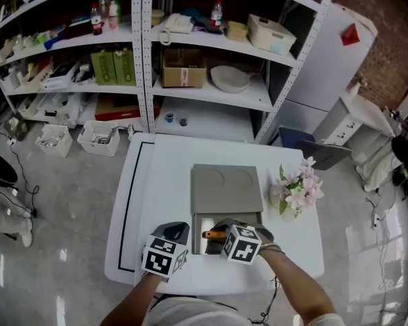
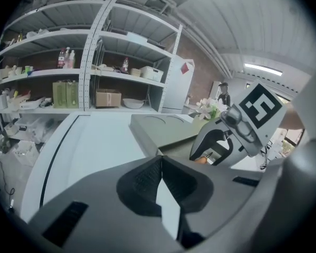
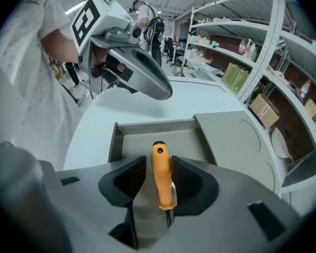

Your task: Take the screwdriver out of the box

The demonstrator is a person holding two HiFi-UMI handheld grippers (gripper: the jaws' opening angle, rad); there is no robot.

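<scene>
- Two hand-held grippers work over the near edge of a white table (image 1: 156,182); we describe each below.
- We read the left gripper (image 2: 161,161) as closed: its fingers are pressed together with nothing between them. It hovers over bare table just to the left of the box (image 3: 114,141).
- We see the right gripper (image 3: 158,159) pointing steeply down into the open near end of the box. Its fingers (image 3: 129,181) are spread, one on each side of the orange handle. A narrow gap shows beside the handle, so we read no clamp on it.
- We find the screwdriver (image 3: 159,175) inside the open compartment of the grey box, at the end nearest the person. Its handle stands between the right gripper's fingers.
- We note that a grey lid (image 1: 226,189) with two round recesses covers the far part of the box.
- We also note pink flowers (image 1: 299,189) just right of the box and loaded shelves (image 1: 143,46) beyond the table.
</scene>
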